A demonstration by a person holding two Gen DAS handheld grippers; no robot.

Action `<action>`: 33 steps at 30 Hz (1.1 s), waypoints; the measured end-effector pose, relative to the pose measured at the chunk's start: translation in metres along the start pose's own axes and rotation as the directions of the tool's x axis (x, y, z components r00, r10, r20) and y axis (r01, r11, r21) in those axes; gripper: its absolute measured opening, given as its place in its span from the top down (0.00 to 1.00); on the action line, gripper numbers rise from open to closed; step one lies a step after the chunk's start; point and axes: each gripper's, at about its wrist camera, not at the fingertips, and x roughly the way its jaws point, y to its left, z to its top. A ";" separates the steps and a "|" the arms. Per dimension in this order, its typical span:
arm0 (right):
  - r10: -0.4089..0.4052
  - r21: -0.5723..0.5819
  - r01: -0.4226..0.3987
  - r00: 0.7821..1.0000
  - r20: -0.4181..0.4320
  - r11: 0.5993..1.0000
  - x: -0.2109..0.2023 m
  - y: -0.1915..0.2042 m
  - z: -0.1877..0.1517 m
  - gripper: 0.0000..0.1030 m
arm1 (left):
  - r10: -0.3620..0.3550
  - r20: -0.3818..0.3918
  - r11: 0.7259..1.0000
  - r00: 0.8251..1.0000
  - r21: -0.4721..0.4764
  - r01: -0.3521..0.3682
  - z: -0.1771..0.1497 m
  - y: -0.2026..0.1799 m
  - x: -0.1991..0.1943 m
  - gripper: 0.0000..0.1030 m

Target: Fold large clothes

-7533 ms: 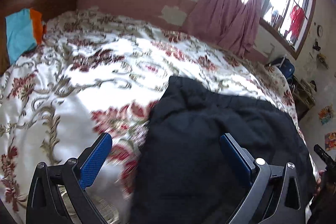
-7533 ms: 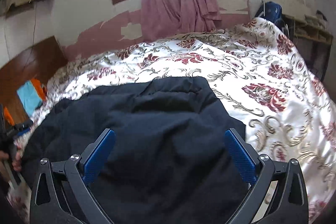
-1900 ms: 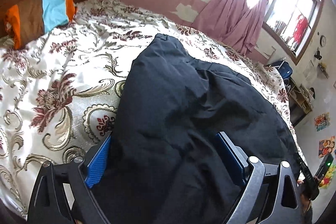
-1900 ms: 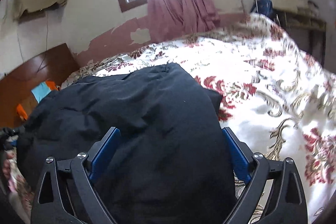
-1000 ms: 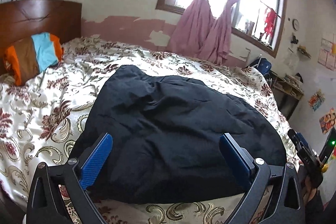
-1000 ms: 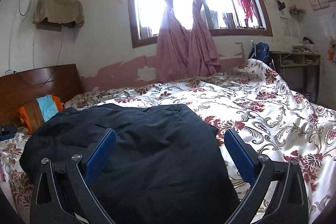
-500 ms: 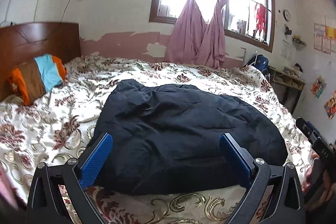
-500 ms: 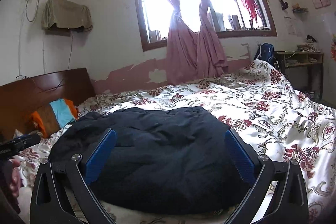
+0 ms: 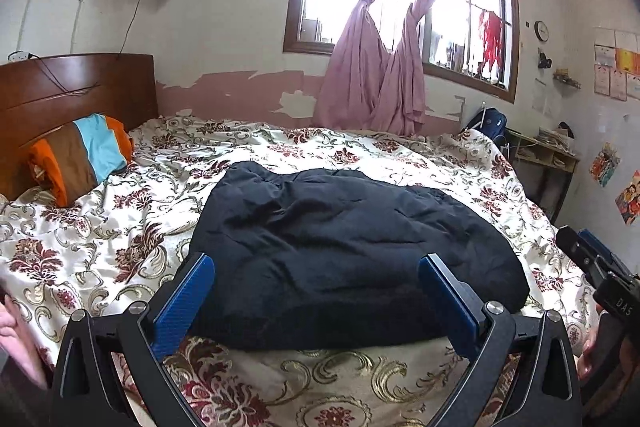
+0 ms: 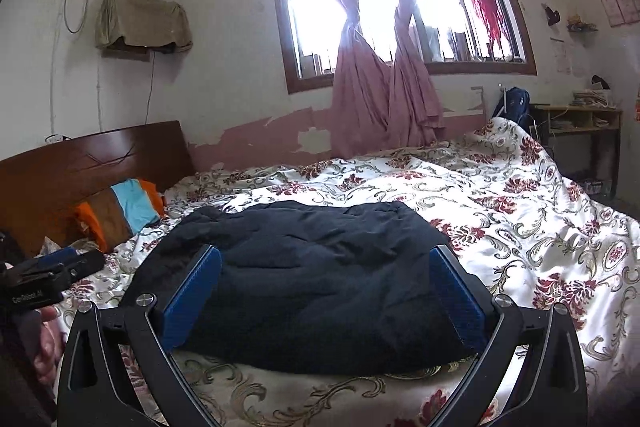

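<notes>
A large dark navy garment (image 9: 344,243) lies folded into a thick pad on the flowered bedspread (image 9: 168,163), near the bed's front edge. It also shows in the right wrist view (image 10: 316,279). My left gripper (image 9: 316,291) is open and empty, held back from the garment's near edge. My right gripper (image 10: 326,283) is open and empty, also pulled back in front of the garment. Each gripper shows at the edge of the other's view: the right gripper (image 9: 600,275) and the left gripper (image 10: 44,279).
A striped orange, brown and blue pillow (image 9: 80,155) leans on the wooden headboard (image 9: 72,91) at the left. Pink curtains (image 9: 380,67) hang at the window. A desk with clutter (image 9: 548,155) stands right of the bed.
Both grippers let go of the garment, opened and drew back and up from it. The folded garment now lies still on the bed.
</notes>
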 end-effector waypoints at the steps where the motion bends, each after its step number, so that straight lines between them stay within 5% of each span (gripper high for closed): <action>1: 0.001 -0.006 -0.001 1.000 0.001 1.000 -0.003 0.001 0.001 0.02 | 0.001 0.002 1.000 1.000 -0.002 -0.001 -0.002 0.000 -0.004 0.00; 20: 0.024 -0.110 -0.021 0.999 0.026 0.994 -0.058 0.034 0.005 0.02 | 0.028 0.043 0.999 0.999 0.042 -0.030 -0.018 -0.007 -0.060 0.00; 33: 0.034 -0.122 -0.038 0.999 -0.032 0.992 -0.067 0.036 -0.008 0.02 | 0.079 0.025 0.995 0.997 0.056 -0.080 -0.039 0.001 -0.073 0.00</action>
